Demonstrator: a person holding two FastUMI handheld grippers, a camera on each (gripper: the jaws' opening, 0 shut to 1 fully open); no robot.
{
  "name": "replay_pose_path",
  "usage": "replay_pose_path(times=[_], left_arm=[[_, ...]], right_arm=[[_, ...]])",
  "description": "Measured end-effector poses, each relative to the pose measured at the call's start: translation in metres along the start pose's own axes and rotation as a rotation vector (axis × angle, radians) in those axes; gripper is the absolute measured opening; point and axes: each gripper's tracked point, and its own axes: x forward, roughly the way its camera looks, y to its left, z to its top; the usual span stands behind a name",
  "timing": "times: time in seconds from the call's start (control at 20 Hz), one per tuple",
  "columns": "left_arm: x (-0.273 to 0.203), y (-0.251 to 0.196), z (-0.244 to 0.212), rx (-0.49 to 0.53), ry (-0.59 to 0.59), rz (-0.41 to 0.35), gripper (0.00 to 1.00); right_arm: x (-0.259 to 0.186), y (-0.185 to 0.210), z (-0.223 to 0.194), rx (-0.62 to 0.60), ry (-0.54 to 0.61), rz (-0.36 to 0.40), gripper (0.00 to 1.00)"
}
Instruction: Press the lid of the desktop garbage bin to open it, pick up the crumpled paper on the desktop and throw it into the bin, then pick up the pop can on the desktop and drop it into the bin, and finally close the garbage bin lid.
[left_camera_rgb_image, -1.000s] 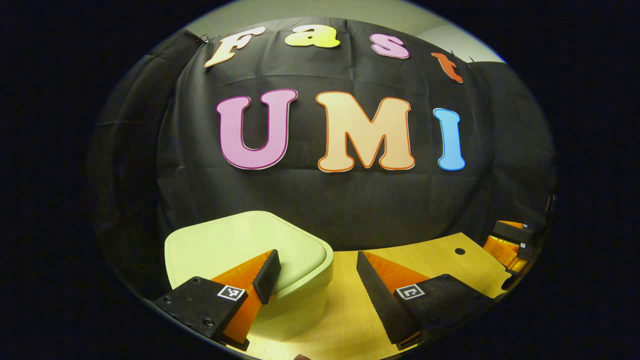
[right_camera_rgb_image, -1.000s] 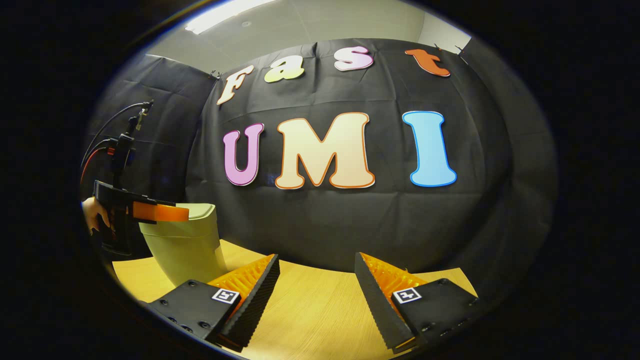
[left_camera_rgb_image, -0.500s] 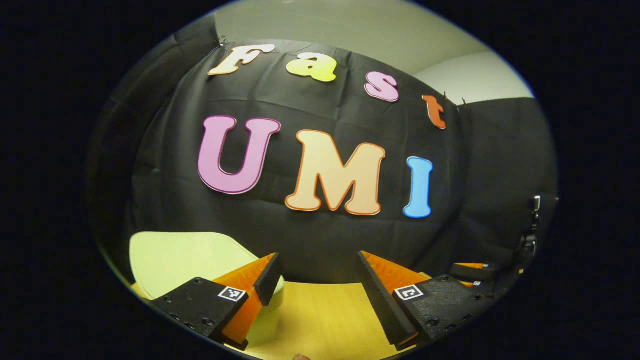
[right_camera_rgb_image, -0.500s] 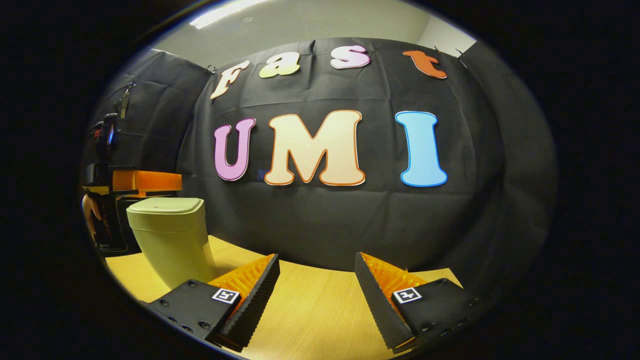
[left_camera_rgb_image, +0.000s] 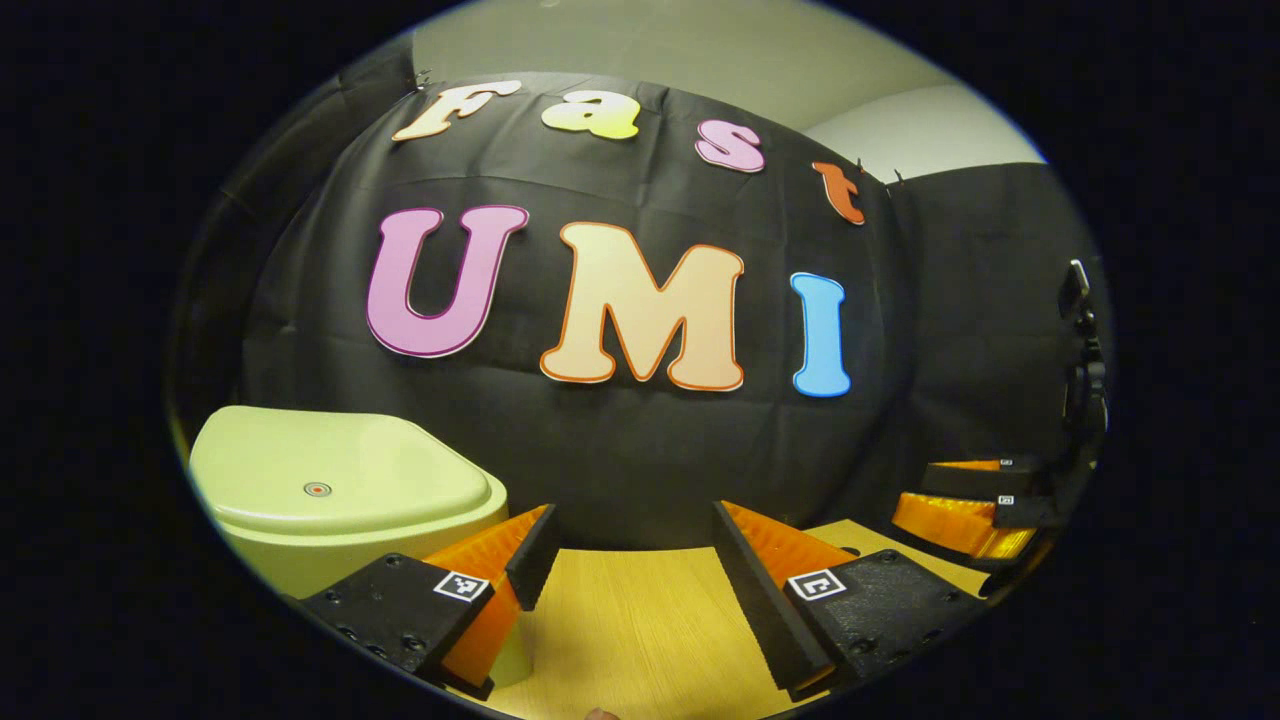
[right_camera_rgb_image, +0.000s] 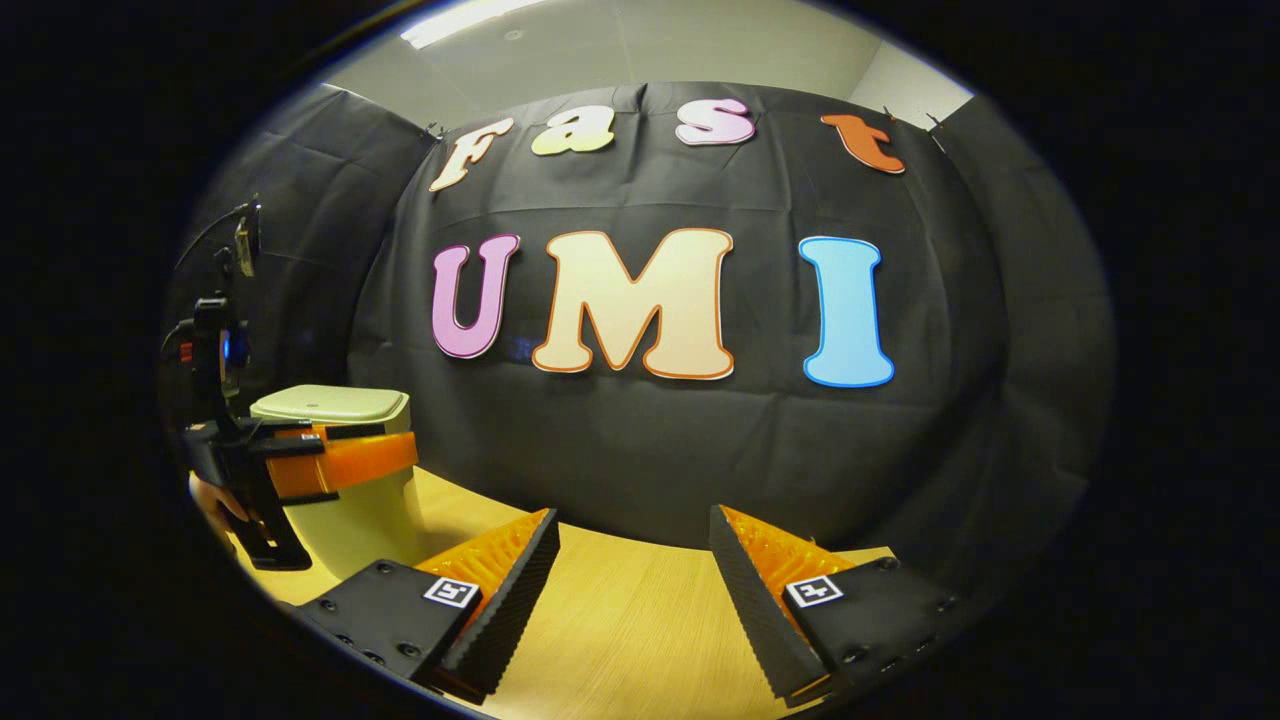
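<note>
The pale green garbage bin stands at the left of the left gripper view, its lid lying flat and closed with a small red dot on top. My left gripper is open just right of the bin, below lid height, with nothing between its fingers. In the right gripper view the bin stands at the far left, and the left gripper crosses in front of its body under the lid. My right gripper hangs open over the bare wooden table, holding nothing.
The black cloth wall closes off the back of the table. The right gripper appears at the far right of the left gripper view. A hand holds the left gripper beside the bin.
My left gripper lifted off the bin lid, then came down in front of and beside the bin body. The lid now lies flat. The right gripper has barely moved.
</note>
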Motion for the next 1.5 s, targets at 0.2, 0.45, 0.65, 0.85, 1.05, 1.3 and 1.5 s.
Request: replay_pose_path(times=[0.2, 0.45, 0.65, 0.85, 1.05, 1.3, 1.5], left_arm=[[-0.001, -0.01, 0.0, -0.013, -0.023, -0.025, 0.92], [-0.008, -0.007, 0.003, 0.017, -0.045, -0.031, 0.93], [-0.005, -0.011, -0.002, 0.021, -0.047, -0.043, 0.93], [0.0, -0.014, -0.015, 0.01, -0.006, -0.051, 0.92], [0.003, -0.016, -0.013, 0.018, 0.003, -0.063, 0.92], [0.004, -0.016, -0.012, 0.021, -0.002, -0.066, 0.92], [0.004, -0.013, -0.011, 0.026, -0.01, -0.057, 0.92]], right_arm=[[0.0, -0.009, -0.001, 0.008, 0.006, -0.024, 0.95], [0.001, -0.012, -0.003, 0.012, 0.007, -0.033, 0.95], [0.001, -0.011, -0.005, 0.002, 0.013, -0.039, 0.95], [0.0, -0.009, -0.005, -0.001, 0.015, -0.034, 0.95], [0.001, -0.011, -0.006, -0.004, 0.016, -0.04, 0.95], [0.003, -0.011, -0.006, -0.003, 0.016, -0.039, 1.0], [0.004, -0.012, -0.006, -0.003, 0.015, -0.041, 0.95]])
